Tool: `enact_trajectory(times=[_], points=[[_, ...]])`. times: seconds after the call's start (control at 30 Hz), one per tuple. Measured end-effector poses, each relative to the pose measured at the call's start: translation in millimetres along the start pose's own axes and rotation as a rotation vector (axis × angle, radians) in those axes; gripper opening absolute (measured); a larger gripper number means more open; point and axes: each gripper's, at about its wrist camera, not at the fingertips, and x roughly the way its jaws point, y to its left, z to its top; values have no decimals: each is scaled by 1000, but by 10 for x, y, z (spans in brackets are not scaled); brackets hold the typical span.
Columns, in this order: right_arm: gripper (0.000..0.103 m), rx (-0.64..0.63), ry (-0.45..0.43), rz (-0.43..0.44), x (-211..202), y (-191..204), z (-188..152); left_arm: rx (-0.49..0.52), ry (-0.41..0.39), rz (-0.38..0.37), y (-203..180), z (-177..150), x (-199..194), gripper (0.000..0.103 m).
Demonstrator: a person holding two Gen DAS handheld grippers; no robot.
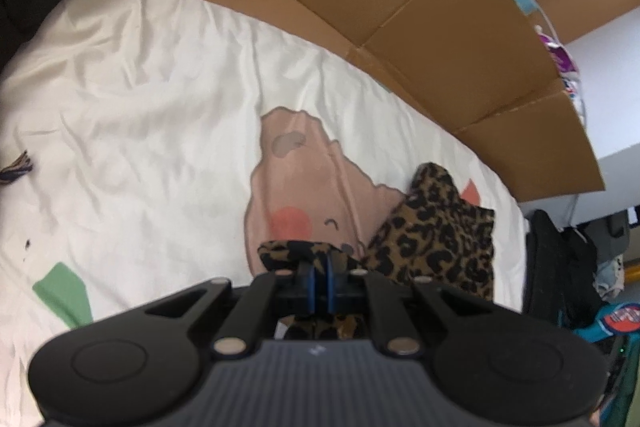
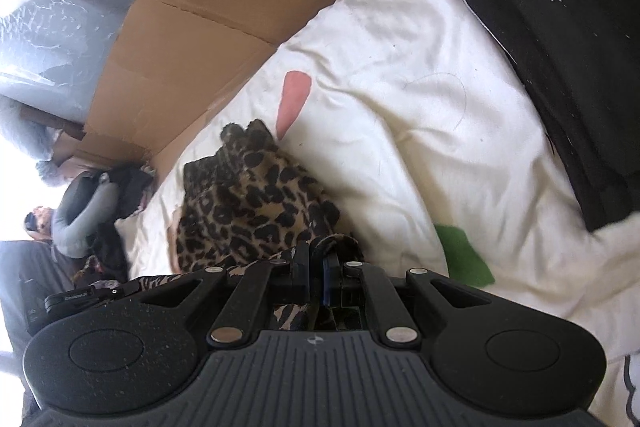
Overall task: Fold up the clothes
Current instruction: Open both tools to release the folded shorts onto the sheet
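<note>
Left wrist view takes in the white bed cover (image 1: 152, 87) with cardboard (image 1: 420, 7) along its far side. On the cover's right part lies the leopard-print garment (image 1: 436, 227), bunched. It looks light, soft and limp, likely to sag between holds, so edges or corners suit best. The left gripper (image 1: 319, 277) has its fingers pinched on a fold of it; the right gripper (image 2: 316, 275) likewise clamps the cloth. Only the right wrist view shows a person (image 2: 68, 223) sitting beyond the bed.

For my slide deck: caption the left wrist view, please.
Left gripper shut on leopard-print garment above a white printed bedsheet.
</note>
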Motion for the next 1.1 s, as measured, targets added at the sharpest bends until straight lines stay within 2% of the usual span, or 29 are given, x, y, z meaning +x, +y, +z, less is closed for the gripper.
enact_trajectory(times=[0.13, 0.2, 0.23, 0.27, 0.3, 0.33, 0.37, 0.43, 0.67, 0.93, 1.1], points=[[10, 26, -16, -50, 148, -26, 51, -31, -2, 39, 58, 4, 161, 9], [11, 27, -16, -67, 160, -10, 61, -28, -5, 64, 55, -1, 187, 15], [15, 21, -15, -69, 147, 9, 61, -14, -14, 64, 38, -16, 161, 25], [30, 14, -15, -71, 131, 29, 60, 0, -22, 64, 21, -32, 133, 40], [38, -4, -25, -75, 84, 60, 55, 6, -32, 59, 2, -48, 92, 48], [52, -21, -35, -80, 38, 91, 49, 12, -41, 55, -16, -65, 53, 57], [61, -36, -40, -84, 4, 118, 33, 20, -47, 58, -31, -80, 19, 57], [66, -65, -51, -94, -65, 173, 1, 36, -47, 75, -56, -113, -23, 57], [66, -170, -81, -129, -282, 358, -124, 33, -33, 73, -90, -250, -104, 57], [66, -270, -50, -183, -246, 466, -313, 144, -10, 97, -201, -428, -93, 55], [63, -325, -25, -215, -177, 511, -419, 186, 41, 107, -198, -524, 15, 49]])
